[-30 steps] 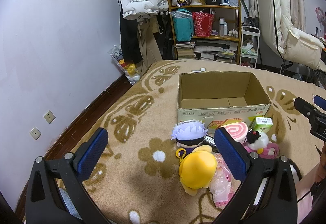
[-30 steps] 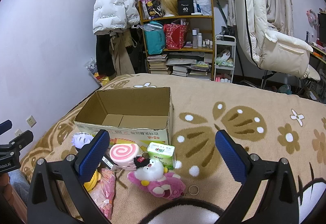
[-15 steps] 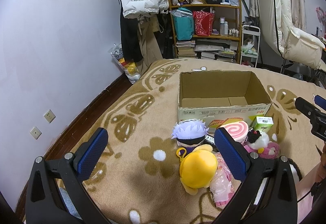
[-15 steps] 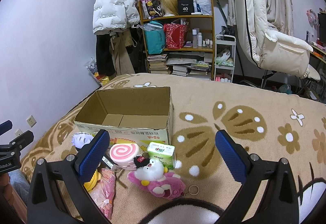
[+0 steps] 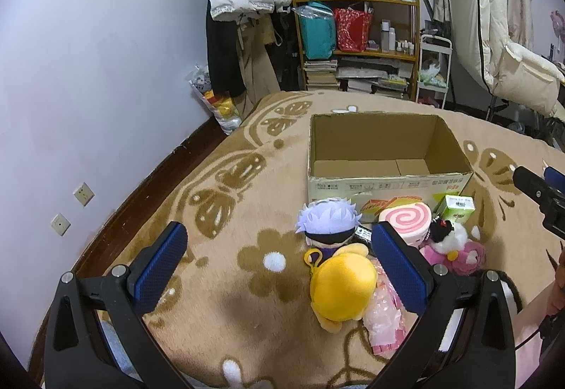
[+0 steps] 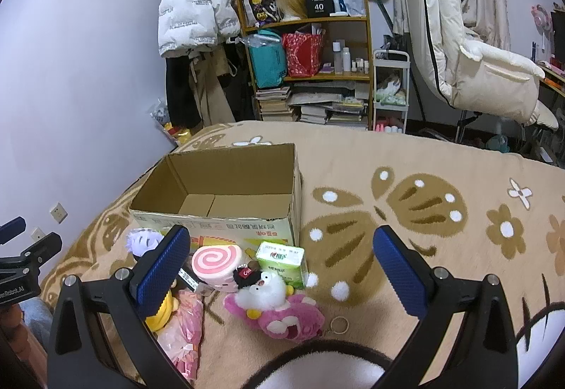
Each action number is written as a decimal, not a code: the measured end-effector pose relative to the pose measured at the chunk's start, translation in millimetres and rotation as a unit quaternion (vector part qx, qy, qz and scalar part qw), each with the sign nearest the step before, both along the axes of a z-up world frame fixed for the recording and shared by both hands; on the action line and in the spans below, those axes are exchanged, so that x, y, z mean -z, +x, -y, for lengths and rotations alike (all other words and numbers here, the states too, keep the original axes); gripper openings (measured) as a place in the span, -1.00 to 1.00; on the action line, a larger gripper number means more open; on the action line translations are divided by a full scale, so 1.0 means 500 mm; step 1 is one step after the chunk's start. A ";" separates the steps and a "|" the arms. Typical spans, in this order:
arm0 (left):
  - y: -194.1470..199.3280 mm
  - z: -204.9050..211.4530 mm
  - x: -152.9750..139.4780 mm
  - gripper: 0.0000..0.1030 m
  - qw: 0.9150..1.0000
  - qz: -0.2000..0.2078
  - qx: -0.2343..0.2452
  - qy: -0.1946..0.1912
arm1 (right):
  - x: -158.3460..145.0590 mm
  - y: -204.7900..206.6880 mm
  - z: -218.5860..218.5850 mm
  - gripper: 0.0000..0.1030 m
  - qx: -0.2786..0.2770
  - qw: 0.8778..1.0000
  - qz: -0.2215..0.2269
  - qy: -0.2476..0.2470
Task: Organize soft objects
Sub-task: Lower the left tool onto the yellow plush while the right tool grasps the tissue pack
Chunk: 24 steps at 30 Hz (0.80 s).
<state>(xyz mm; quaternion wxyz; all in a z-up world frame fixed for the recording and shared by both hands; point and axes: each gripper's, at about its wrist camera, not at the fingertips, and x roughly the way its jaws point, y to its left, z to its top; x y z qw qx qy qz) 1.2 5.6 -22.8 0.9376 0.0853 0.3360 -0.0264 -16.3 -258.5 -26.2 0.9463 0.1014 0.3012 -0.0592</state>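
Blue-padded left gripper (image 5: 279,254) is spread wide, holding nothing, above the tan blanket (image 5: 219,318). Right gripper (image 6: 279,256) is likewise wide apart and empty over the same blanket; its tip shows at the right edge of the left view.

Yellow plush (image 5: 340,286) lies nearest the left gripper, just inside its right finger, with a yellow clip ring on its upper left. Pink crinkly plastic bag (image 5: 383,322) touches the yellow plush on its right, partly under the finger. White-haired doll (image 5: 328,221) sits just behind the yellow plush, touching it. Pink swirl roll plush (image 6: 217,263) stands beside the doll, to its right. Pink bear plush (image 6: 282,318) with a white animal plush (image 6: 263,290) on top lies in front of the green tissue pack (image 6: 282,261); a black mini cap sits by the white plush. Metal ring (image 6: 339,324) lies on the blanket just right of the pink bear.

Cardboard box (image 5: 386,184) sits open-topped right behind the toy cluster, nothing visible inside; roll plush and tissue pack are close to its front wall.

Far back: wooden shelf (image 6: 310,71) with bags and books, white puffer jacket (image 6: 192,7) hanging left, cream recliner chair (image 6: 469,60) right.
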 end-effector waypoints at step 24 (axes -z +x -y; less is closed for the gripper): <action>0.109 0.059 0.074 1.00 0.991 -0.125 0.027 0.034 | 0.087 0.113 0.044 1.00 -0.008 0.989 -0.116 0.093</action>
